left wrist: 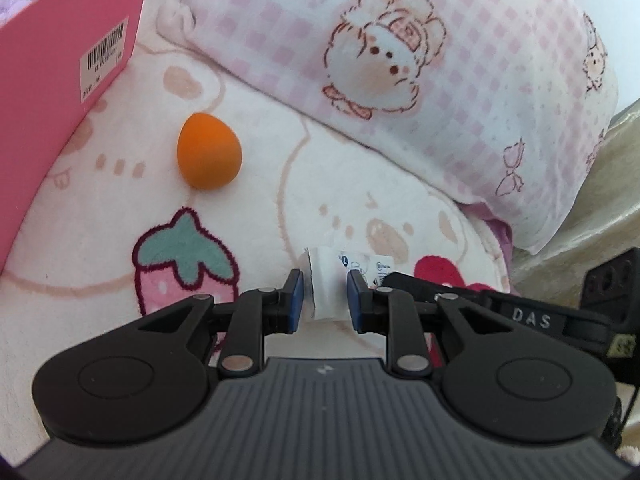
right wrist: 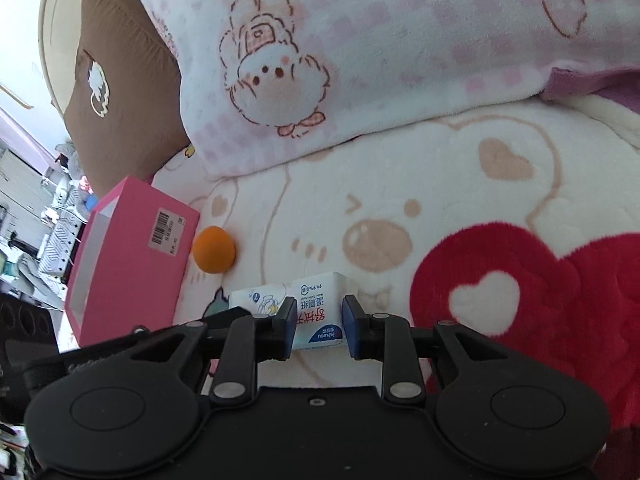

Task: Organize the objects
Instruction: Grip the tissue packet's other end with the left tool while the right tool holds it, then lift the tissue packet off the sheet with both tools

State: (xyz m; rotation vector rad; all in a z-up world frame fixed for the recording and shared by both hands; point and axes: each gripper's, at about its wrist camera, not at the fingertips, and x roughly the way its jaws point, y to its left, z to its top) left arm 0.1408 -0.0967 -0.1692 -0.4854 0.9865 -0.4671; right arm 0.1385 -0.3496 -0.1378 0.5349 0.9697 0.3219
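Note:
A white wet-wipe packet [left wrist: 327, 280] lies on the cream blanket. Both grippers are closed on it from opposite ends. My left gripper [left wrist: 323, 298] pinches one end of it between blue pads. My right gripper [right wrist: 318, 322] pinches the other end of the packet [right wrist: 318, 312], whose printed label faces up. An orange egg-shaped sponge [left wrist: 209, 151] lies loose on the blanket, up and left of the left gripper; it also shows in the right wrist view [right wrist: 214, 255], beside the pink box [right wrist: 128, 256]. The pink box [left wrist: 60, 52], with a barcode label, stands at the far left.
A folded pink-checked blanket with cartoon rabbits [left wrist: 400, 52] lies behind the packet. A brown cushion [right wrist: 120, 80] leans at the back left. The right gripper's black body [left wrist: 520, 312] reaches in from the right. The bed edge and room clutter [right wrist: 36, 220] are at the left.

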